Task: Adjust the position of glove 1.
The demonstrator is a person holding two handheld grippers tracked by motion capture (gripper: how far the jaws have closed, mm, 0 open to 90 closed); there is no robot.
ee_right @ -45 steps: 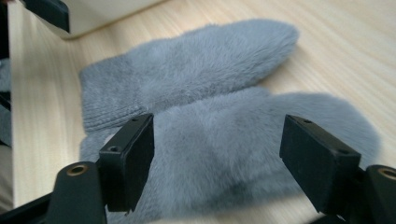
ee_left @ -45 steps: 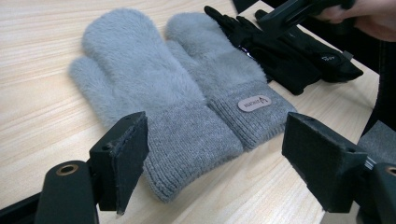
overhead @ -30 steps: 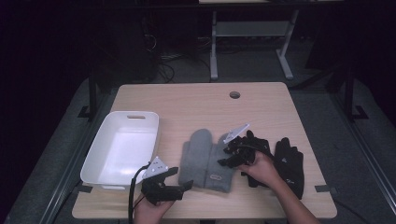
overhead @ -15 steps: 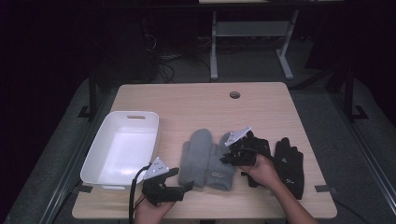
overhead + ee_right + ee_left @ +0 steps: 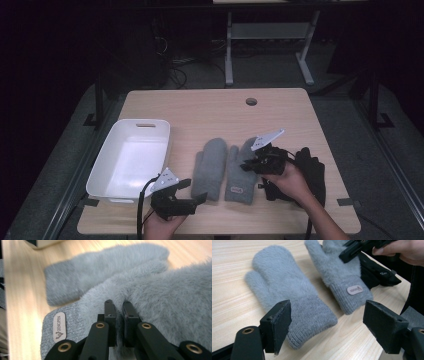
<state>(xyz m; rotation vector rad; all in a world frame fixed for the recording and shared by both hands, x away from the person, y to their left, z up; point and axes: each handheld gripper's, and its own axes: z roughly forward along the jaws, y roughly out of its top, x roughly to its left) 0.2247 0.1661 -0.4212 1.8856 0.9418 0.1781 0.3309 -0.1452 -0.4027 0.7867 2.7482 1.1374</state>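
Two grey mittens on the tabletop, side by side, cuffs toward the person. Right hand-held gripper closed narrow on the fluffy pile of the right mitten, near its thumb-side edge; jaws just closed, a pinch of fleece between the pads. Left mitten just beyond the left hand-held gripper, whose jaws stand wide with nothing between them, cuff straight ahead of the pads. Black gloves under and behind the right hand; white bin just to the left of the left hand-held gripper.

Likely light, soft and limp: sure to sag and fold when lifted, no risk of breakage. Long pile probably slippery, so a shallow pinch may pull free. Better hold judged at the ribbed knit cuff, by the label, through both layers.
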